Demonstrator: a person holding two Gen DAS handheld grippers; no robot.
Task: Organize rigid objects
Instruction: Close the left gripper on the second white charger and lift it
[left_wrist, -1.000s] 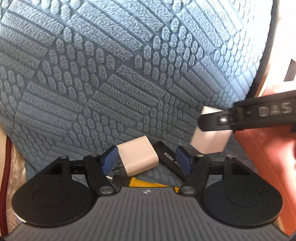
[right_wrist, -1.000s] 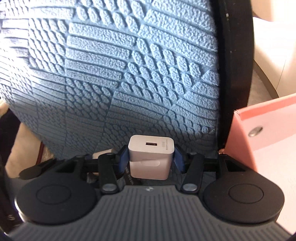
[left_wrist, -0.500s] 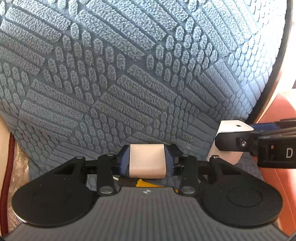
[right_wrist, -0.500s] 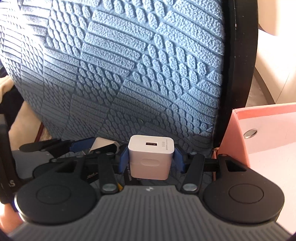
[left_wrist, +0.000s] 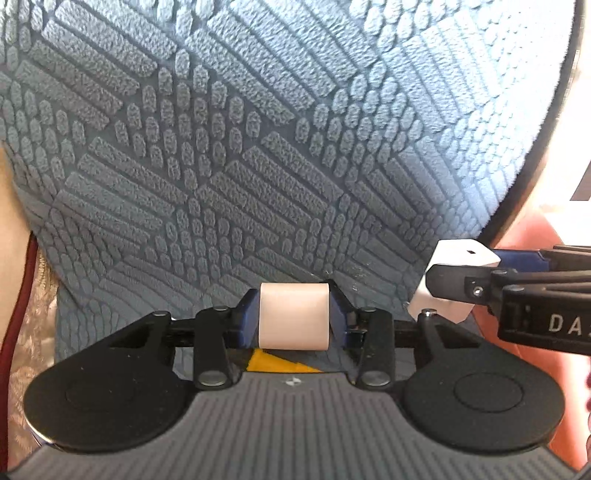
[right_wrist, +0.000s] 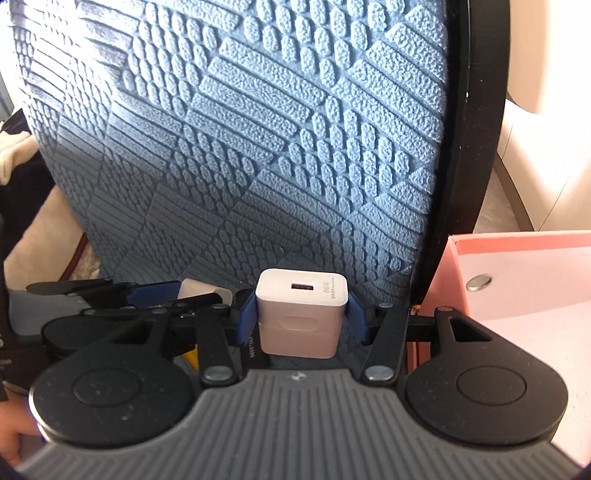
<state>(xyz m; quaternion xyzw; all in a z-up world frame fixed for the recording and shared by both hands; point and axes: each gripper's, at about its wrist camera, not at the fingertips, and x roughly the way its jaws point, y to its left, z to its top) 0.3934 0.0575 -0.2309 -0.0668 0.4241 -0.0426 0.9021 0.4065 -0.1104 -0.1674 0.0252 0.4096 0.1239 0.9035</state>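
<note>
The left claw (left_wrist: 293, 319) had just been closing and was clamped on a pale pinkish charger block (left_wrist: 293, 319), its blue pads (left_wrist: 248, 319) pressing the block's two sides. The block sat squarely between the fingers, held above the blue-grey textured mat (left_wrist: 258, 147). A yellow scrap (left_wrist: 275, 363) showed just under the block, close to the claw's body.

The right claw (right_wrist: 302, 317) was clamped on a white charger (right_wrist: 302, 314), blue pads touching both of its sides, the USB port facing up and away from the camera and small grey print beside the port. In the left wrist view this same claw (left_wrist: 448, 286) came in from the right edge, its black fingers around the white charger (left_wrist: 461, 256), close beside the left claw and near the mat's black rim (left_wrist: 546, 147).

A pink box (right_wrist: 517, 280) stood open to the right of the rim, just beside the right claw, with a small round metal disc (right_wrist: 478, 282) on its inner wall. In the right wrist view the left claw (right_wrist: 192, 295) lay close at the left.
</note>
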